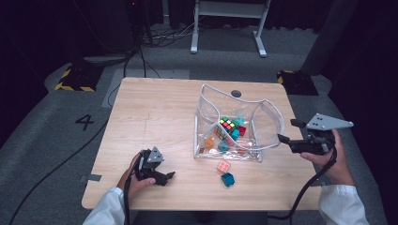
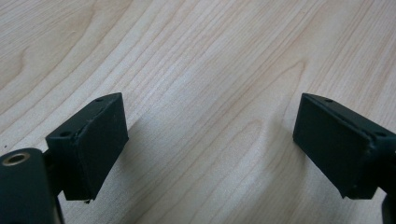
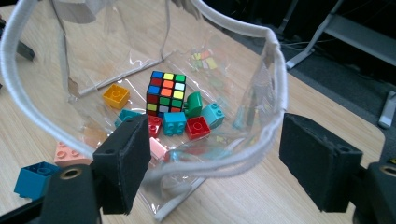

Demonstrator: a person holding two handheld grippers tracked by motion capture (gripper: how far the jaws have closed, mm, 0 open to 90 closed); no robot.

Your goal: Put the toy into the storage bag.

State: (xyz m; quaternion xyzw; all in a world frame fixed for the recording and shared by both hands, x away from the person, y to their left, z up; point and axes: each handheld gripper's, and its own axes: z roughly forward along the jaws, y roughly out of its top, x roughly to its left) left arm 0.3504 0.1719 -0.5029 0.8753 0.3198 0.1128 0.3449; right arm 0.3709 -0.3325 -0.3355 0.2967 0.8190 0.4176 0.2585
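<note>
A clear plastic bag point(image 1: 263, 112) with a white corded rim point(image 3: 266, 84) stands open on the wooden table point(image 1: 155, 108). Inside lie a Rubik's cube point(image 3: 166, 93) point(image 1: 227, 124) and several small toy bricks in red, teal, green and orange. A pink brick point(image 1: 224, 166) and a teal brick point(image 1: 227, 179) lie on the table just in front of the bag. My right gripper point(image 1: 287, 131) point(image 3: 210, 158) is open at the bag's right edge, with the near rim running between its jaws. Near the front left, my left gripper point(image 1: 167, 177) point(image 2: 210, 140) is open over bare wood.
A round hole point(image 1: 236, 93) sits in the tabletop behind the bag. The table's left half is bare wood. Beyond the table are grey floor, cables and a white desk frame point(image 1: 227, 28). A cable trails from each gripper off the front edge.
</note>
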